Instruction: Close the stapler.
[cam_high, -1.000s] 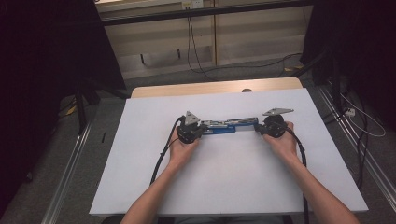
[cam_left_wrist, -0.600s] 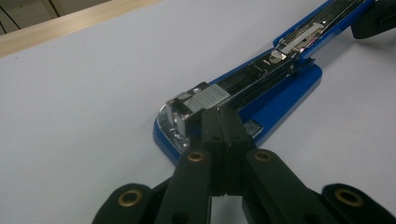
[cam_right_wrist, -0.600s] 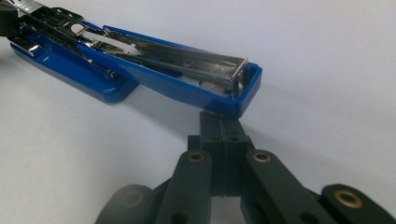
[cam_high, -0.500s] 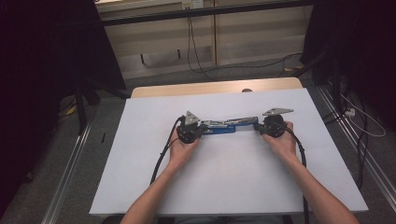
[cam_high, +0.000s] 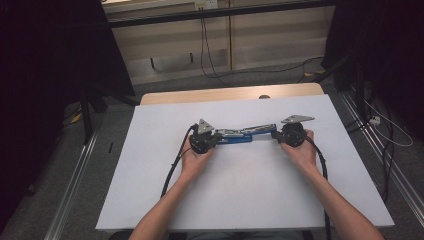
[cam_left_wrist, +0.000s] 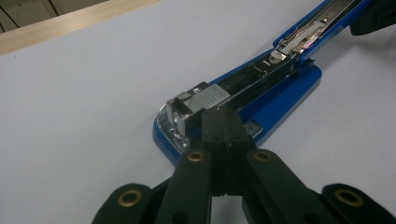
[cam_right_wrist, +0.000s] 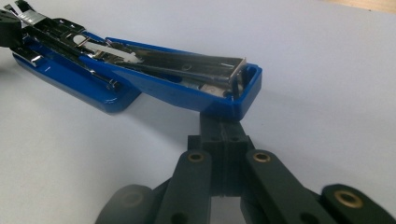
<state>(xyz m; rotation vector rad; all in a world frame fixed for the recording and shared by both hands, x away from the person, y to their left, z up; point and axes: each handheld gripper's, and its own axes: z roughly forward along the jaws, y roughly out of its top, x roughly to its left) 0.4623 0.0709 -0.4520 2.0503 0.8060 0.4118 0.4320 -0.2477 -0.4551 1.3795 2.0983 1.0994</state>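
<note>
No readable text, label, brand or number anywhere. Nothing legible on the blue stapler (cam_left_wrist: 261, 88), nor on the white table cover (cam_high: 250, 190).

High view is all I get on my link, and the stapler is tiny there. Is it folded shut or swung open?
Observer: Swung open. In the right gripper view the blue top cover lies flipped back from the blue base.
Operator: Is the staple channel exposed?
Observer: Yes. The left gripper view shows the metal magazine lying bare along the base.
Operator: Are the left gripper's jaws gripping anything?
Observer: The left gripper has its jaws pressed together, tips at the magazine's silver front end; whether they pinch it, I cannot tell.
Operator: And the right?
Observer: The right gripper is also closed, its tips under the cover's free end.
</note>
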